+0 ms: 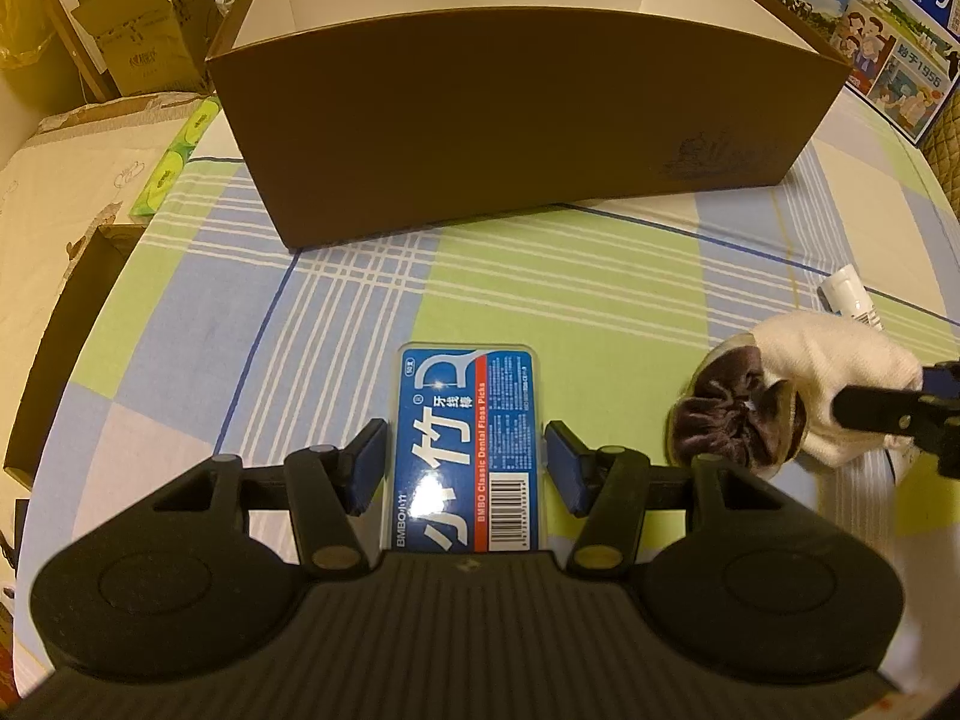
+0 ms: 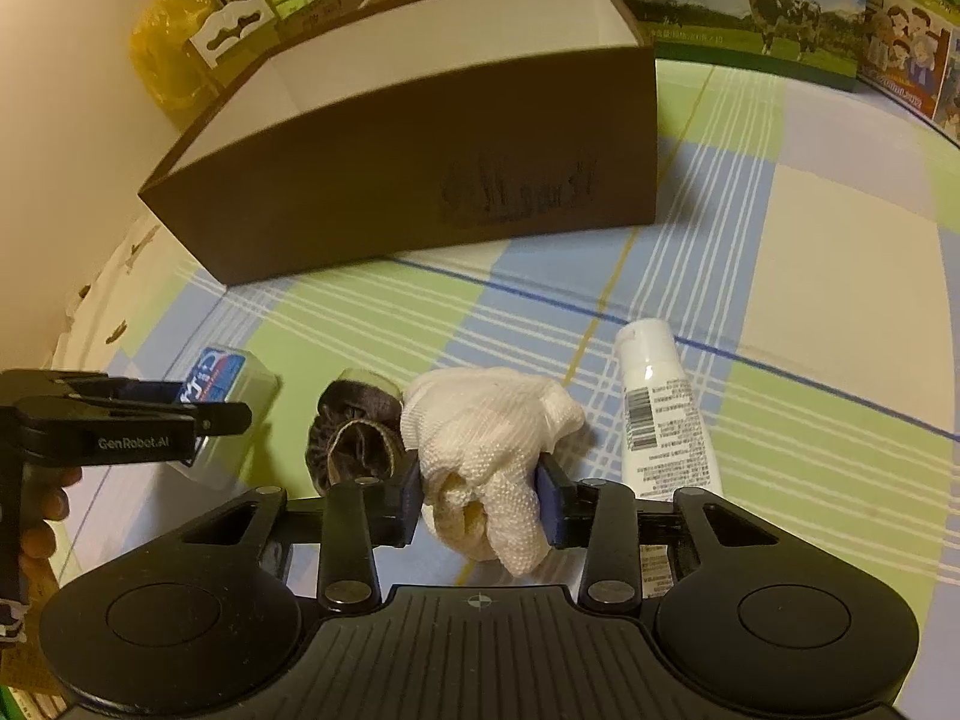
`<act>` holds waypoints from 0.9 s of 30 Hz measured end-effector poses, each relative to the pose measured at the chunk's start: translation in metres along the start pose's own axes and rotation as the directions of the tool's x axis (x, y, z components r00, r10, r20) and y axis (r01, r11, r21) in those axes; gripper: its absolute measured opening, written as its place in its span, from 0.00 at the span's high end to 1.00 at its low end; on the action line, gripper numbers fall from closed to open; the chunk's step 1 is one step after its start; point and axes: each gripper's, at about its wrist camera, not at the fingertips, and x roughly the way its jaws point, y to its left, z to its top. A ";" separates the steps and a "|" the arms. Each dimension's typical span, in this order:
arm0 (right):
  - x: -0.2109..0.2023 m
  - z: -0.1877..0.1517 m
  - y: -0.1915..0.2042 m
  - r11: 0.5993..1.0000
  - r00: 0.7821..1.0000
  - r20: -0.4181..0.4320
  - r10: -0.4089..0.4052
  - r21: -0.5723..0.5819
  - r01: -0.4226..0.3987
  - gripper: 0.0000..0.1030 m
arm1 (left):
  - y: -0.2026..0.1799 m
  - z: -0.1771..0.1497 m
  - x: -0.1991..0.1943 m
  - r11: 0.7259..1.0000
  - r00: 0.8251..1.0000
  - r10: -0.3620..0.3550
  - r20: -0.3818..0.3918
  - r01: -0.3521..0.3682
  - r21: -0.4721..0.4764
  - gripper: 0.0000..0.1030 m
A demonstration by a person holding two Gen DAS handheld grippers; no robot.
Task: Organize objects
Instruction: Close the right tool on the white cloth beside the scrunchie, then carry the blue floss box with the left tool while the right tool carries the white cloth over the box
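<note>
Nearest, the right gripper (image 2: pixel 480 495) pinched the white cloth (image 2: pixel 492 450) and the left gripper (image 1: pixel 465 465) clamped the floss pick case (image 1: pixel 467 450), both well short of the brown box (image 1: pixel 528 120). Soft cloth could slip out, or snag the dark scrunchie (image 2: pixel 354 438) touching it. Farther toward the box, the white tube (image 2: pixel 657 408) lay loose and could roll if bumped.

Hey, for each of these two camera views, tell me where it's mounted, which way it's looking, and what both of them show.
Left wrist: sits on the left claw, angled down at the floss pick box between its pads; right claw's finger intrudes at the right edge.
Right wrist: sits on the right claw, angled down at the white cloth it pinches; left claw and a hand show at left.
Shared: brown box, dark scrunchie, white tube, plaid sheet.
</note>
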 end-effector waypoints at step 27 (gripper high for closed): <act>-0.052 0.029 0.022 0.997 0.989 0.131 0.063 -0.055 -0.057 0.66 | 0.004 0.013 -0.059 0.999 0.993 -0.021 0.118 0.025 -0.033 0.49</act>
